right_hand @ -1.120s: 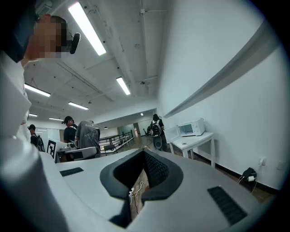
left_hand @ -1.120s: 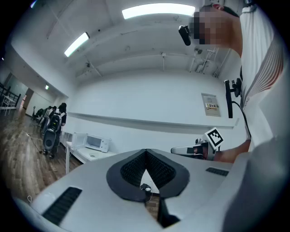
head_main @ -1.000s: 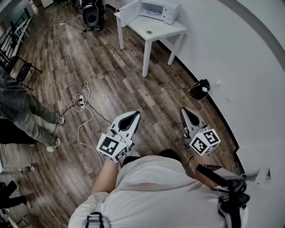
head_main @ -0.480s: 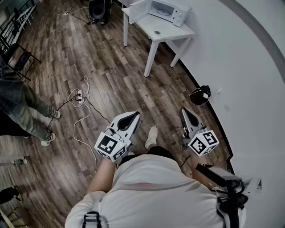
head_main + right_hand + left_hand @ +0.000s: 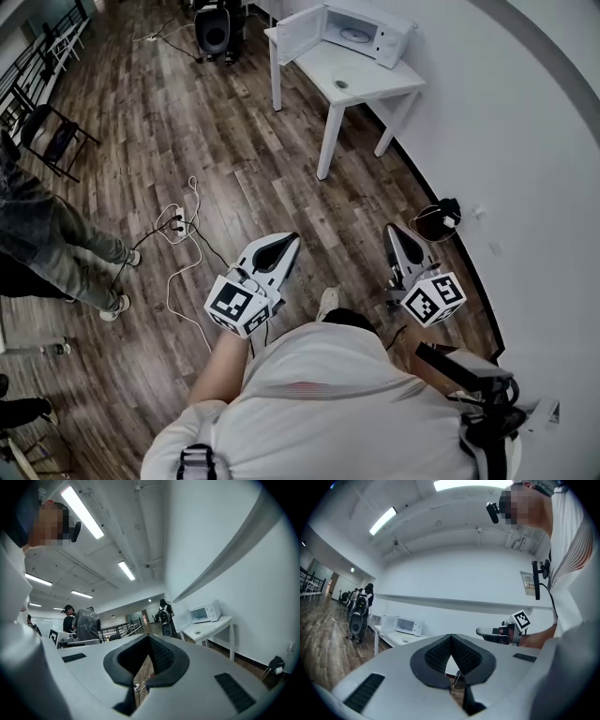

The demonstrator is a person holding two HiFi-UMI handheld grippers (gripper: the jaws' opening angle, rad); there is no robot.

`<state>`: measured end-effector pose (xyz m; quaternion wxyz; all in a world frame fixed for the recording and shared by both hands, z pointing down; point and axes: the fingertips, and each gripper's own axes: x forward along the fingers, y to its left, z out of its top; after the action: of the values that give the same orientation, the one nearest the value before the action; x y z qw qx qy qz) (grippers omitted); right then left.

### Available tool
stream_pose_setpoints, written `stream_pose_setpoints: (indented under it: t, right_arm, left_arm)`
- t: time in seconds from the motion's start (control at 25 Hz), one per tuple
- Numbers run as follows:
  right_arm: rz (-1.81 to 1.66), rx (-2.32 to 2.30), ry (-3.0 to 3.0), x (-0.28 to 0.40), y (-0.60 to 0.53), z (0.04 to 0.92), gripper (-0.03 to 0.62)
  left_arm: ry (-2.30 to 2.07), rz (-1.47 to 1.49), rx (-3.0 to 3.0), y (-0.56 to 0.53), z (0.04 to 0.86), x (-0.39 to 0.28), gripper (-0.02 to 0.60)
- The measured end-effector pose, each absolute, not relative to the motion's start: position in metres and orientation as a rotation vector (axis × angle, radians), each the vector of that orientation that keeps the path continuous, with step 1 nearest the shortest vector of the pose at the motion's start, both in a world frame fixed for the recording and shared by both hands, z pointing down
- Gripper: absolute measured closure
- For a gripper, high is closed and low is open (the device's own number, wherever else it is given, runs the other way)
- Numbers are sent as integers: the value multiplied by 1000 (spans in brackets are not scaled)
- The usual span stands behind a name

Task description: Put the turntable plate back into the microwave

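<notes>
Head view has my left gripper (image 5: 286, 241) and right gripper (image 5: 392, 231) held out level in front of my chest, side by side and apart, above the wooden floor (image 5: 244, 169). In the left gripper view my left pads (image 5: 440, 653) meet at the tip with nothing between them. In the right gripper view the pads (image 5: 159, 656) are also pressed together on nothing.

Well ahead of me, against the white wall, stands a white table (image 5: 375, 80) with the microwave (image 5: 370, 30) at its far end, its door (image 5: 298, 33) swung open to the left. A pale oval shape (image 5: 354, 36) lies inside the microwave; it may be the turntable plate, but it is too small to be sure. A small round thing (image 5: 341, 84) sits on the table in front of the microwave.

A black speaker (image 5: 214, 30) stands beyond the table. White and black cables (image 5: 178, 225) trail over the floor to my left, near another person's legs (image 5: 56, 244).
</notes>
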<state>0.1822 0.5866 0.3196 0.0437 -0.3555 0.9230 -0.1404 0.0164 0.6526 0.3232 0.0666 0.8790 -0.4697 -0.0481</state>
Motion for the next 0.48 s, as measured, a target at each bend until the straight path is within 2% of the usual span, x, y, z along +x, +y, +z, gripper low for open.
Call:
stream_pose_setpoints:
  t: [0.48]
  right_arm:
    - [-458,-1028,2837,230,434,324,589]
  left_arm:
    - [-1483,-104,2603,513,320,64,571]
